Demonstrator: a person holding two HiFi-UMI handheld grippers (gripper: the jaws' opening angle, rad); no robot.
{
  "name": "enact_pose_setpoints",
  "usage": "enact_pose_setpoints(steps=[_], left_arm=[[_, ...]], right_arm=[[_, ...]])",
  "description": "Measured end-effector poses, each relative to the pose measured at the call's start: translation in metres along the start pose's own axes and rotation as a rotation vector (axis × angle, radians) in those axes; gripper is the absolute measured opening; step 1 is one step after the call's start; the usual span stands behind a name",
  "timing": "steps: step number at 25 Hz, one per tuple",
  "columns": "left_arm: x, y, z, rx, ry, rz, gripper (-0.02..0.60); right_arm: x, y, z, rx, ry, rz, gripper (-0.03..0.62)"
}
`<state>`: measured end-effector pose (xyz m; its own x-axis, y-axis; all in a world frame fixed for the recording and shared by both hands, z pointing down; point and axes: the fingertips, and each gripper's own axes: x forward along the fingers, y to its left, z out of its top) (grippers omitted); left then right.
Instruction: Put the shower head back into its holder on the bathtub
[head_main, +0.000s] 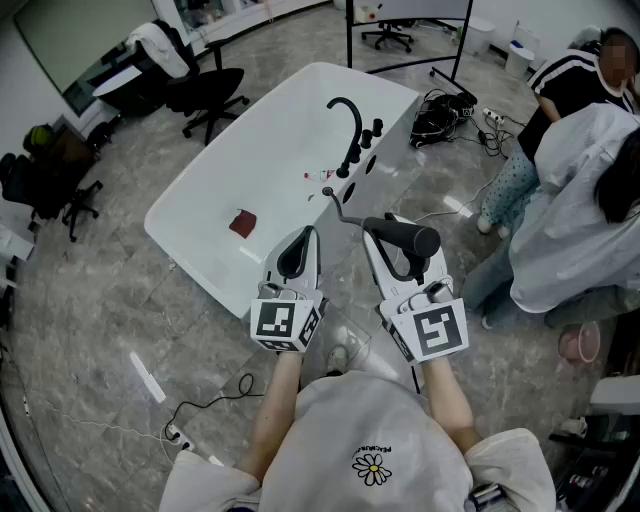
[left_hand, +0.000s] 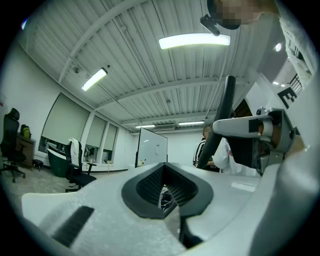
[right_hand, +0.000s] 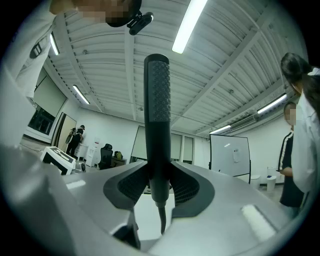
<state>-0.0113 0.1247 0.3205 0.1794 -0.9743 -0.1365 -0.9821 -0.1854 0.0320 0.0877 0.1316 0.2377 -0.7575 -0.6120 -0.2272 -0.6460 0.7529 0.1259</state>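
Shower head (right_hand: 157, 100): black, textured handle, clamped crosswise between the jaws of the right gripper (right_hand: 159, 187). The hose (right_hand: 161, 220) leaves its lower end. Left gripper (left_hand: 167, 187): jaws closed together, empty, just left of the right gripper. The bathtub (head_main: 250, 170) and its black faucet (head_main: 348, 112) lie ahead of both. Lettering above the shirt's daisy emblem (head_main: 372, 468) is illegible.

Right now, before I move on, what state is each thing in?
Shower head: lifted clear, gripped by its handle.
Right tongs: shut on it.
Left tongs: shut, empty.
Bathtub: no water showing, red thing lying inside.
Tap: not running.
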Motion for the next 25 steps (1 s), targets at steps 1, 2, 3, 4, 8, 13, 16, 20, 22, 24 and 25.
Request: enact_pose_setpoints(steps=[1, 2, 3, 4, 8, 13, 16, 20, 22, 24, 25], left_arm=[[0.001, 0.001, 0.001, 0.000, -0.001, -0.001, 0.000], [0.001, 0.002, 0.002, 0.000, -0.001, -0.002, 0.000], [0.002, 0.003, 0.002, 0.000, 0.000, -0.004, 0.000], [0.002, 0.004, 0.002, 0.000, 0.002, -0.006, 0.001], [0.001, 0.006, -0.005, -0.008, 0.017, -0.012, 0.002], [0.002, 0.005, -0.023, 0.001, 0.048, -0.043, 0.011], [0.008, 0.003, -0.047, -0.018, 0.106, -0.091, 0.068], [0.030, 0.003, -0.102, -0.016, 0.254, -0.152, 0.118], [0.044, 0.002, -0.126, -0.010, 0.317, -0.178, 0.127], [0.057, 0.006, -0.143, 0.000, 0.356, -0.181, 0.127], [0.063, 0.010, -0.150, 0.002, 0.372, -0.178, 0.121]], right_arm=[[0.000, 0.000, -0.005, -0.001, 0.025, 0.002, 0.141], [0.000, 0.000, -0.009, -0.002, 0.045, 0.002, 0.141], [0.001, 0.000, -0.011, -0.001, 0.056, 0.002, 0.141], [0.001, 0.001, -0.012, 0.000, 0.060, 0.001, 0.141], [0.005, 0.003, -0.015, 0.011, 0.061, -0.003, 0.141], [0.009, 0.004, -0.014, 0.022, 0.049, -0.007, 0.141], [0.010, 0.007, -0.011, 0.014, 0.044, -0.016, 0.141], [0.016, 0.012, -0.005, 0.021, 0.029, -0.012, 0.141], [0.016, 0.014, 0.000, 0.015, 0.023, -0.010, 0.141], [0.018, 0.017, 0.004, 0.015, 0.022, -0.011, 0.141], [0.018, 0.018, 0.005, 0.019, 0.021, -0.012, 0.141]])
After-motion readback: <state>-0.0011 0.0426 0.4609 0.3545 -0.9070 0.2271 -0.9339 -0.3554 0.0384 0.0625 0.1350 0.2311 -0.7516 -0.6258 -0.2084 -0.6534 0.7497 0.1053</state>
